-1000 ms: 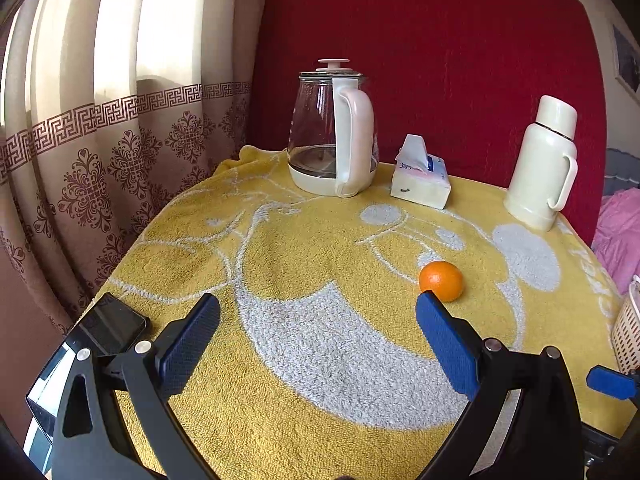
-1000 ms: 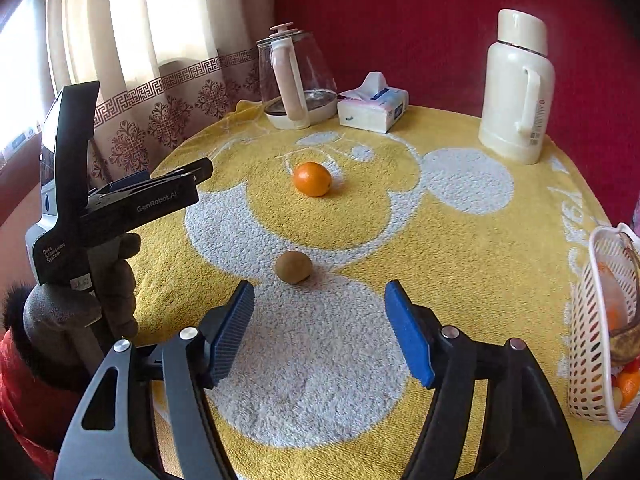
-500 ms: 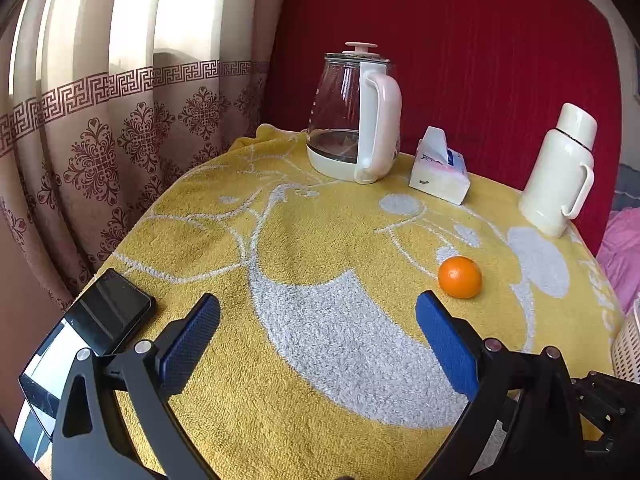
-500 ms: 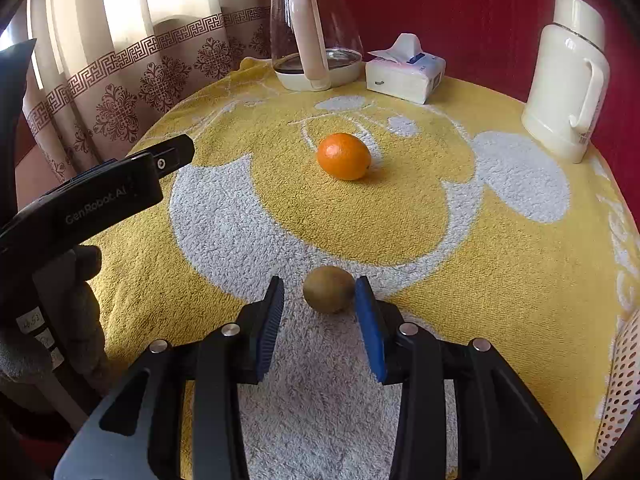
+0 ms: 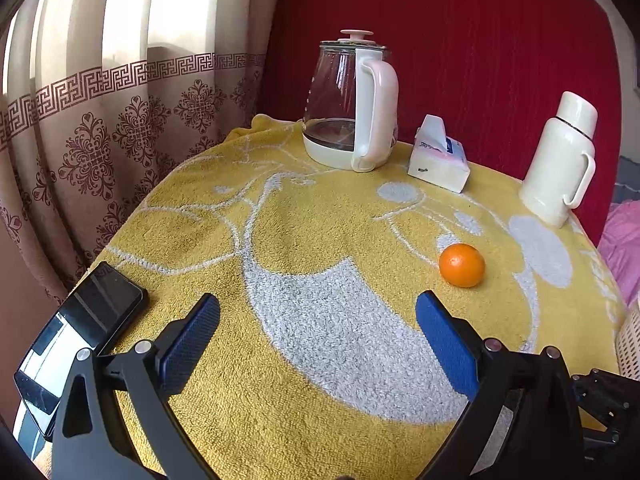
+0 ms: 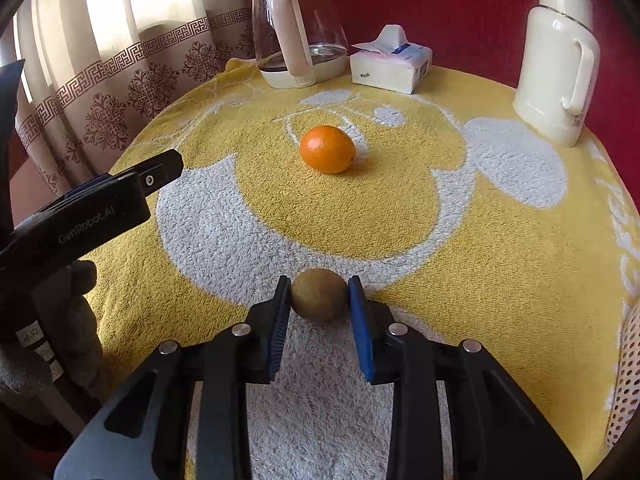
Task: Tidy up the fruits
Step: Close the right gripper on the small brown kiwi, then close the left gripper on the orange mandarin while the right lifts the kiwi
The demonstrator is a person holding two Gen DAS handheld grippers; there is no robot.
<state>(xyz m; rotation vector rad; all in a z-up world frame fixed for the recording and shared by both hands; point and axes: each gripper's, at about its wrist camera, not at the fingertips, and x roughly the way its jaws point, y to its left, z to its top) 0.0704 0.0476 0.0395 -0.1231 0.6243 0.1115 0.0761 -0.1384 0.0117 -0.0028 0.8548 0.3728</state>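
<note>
While pinched at its middle between right gripper (image 6: 319, 300) pads, kiwi (image 6: 318, 294) on towel (image 6: 400, 216): likely light, soft, easily bruised. Left gripper (image 5: 318, 326) open, empty; orange (image 6: 327, 149) beyond.

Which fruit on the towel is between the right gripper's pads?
The brown kiwi: the right gripper has both blue pads pressed against its sides. The orange lies free farther back on the yellow towel, touched by nothing.
</note>
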